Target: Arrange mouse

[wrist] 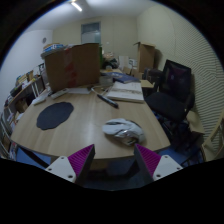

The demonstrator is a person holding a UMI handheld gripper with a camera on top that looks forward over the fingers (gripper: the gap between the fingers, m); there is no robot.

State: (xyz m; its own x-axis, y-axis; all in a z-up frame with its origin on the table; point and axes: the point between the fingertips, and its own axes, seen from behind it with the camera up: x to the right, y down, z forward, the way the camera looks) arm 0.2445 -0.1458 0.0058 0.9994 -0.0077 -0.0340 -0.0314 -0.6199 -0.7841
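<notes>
While the mouse (122, 129) lay on the wooden table (85, 120) just ahead of your gripper (113, 160), at about twelve o'clock from the fingertips, nothing was yet in your grasp. Your fingers stood wide apart, the pink pads (80, 158) bare, with the mouse beyond them rather than between them. By my judgement the task was barely begun: you had still to reach, close on the mouse and carry it to its place, likely the dark round mat (54, 115) lying well apart at about ten o'clock from the mouse. Further out, a cardboard box (72, 67) stood at eleven o'clock, a notebook (126, 93) at twelve, and a black chair (176, 84) at two. You could not tell whether a cable ran from the mouse; the clutter behind the box was hard to make out.
</notes>
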